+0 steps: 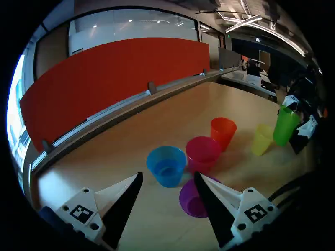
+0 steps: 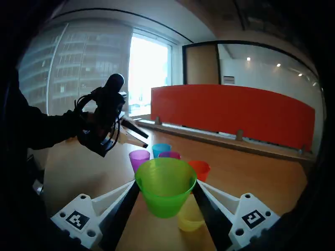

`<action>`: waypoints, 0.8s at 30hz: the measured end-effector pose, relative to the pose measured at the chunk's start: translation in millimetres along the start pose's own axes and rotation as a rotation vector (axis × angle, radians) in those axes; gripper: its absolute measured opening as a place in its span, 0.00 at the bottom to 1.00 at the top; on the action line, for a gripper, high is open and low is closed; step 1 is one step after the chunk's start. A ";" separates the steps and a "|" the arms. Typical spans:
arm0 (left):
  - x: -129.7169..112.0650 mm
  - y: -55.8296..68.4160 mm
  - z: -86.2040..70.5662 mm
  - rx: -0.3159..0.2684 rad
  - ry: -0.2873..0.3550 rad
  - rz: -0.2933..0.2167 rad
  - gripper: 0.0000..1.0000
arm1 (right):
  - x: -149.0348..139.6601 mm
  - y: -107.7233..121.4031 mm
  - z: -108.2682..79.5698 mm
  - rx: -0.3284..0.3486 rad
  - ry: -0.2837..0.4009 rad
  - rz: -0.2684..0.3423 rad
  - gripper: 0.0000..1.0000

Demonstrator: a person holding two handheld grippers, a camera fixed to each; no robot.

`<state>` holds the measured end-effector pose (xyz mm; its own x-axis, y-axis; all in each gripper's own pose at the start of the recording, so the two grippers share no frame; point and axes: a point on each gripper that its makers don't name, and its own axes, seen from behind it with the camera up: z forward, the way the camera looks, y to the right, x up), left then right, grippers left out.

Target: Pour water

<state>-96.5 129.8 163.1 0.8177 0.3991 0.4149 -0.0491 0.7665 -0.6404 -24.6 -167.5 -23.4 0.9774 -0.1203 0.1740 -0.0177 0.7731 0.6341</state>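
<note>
Several plastic cups stand on the wooden table (image 1: 180,113): blue (image 1: 166,165), magenta (image 1: 203,152), orange (image 1: 222,131), yellow (image 1: 262,139) and purple (image 1: 190,201). My left gripper (image 1: 167,175) hovers open just above and behind the blue cup, with the purple one partly under its right finger. My right gripper (image 2: 166,186) is shut on a green cup (image 2: 166,184), held upright above the yellow cup (image 2: 190,217). In the left gripper view the green cup (image 1: 285,125) is at the far right in the right gripper (image 1: 295,123). I cannot tell if any cup holds water.
A red divider panel (image 1: 113,79) with a cable rail runs along the table's far edge. A hand in a dark sleeve (image 2: 46,125) holds the left gripper (image 2: 145,141) over the purple cup (image 2: 139,159). Desks and chairs stand beyond the table's end (image 1: 255,75).
</note>
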 end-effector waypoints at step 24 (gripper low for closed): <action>-2.9 -7.2 43.6 -0.066 -0.096 0.002 0.90 | -10.2 15.9 -9.6 -0.022 -0.007 0.031 0.91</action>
<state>-123.5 145.1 194.7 0.7590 0.4488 0.4716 -0.0098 0.7322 -0.6811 -32.8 -147.9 -22.4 0.9748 -0.1003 0.1992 -0.0436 0.7902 0.6113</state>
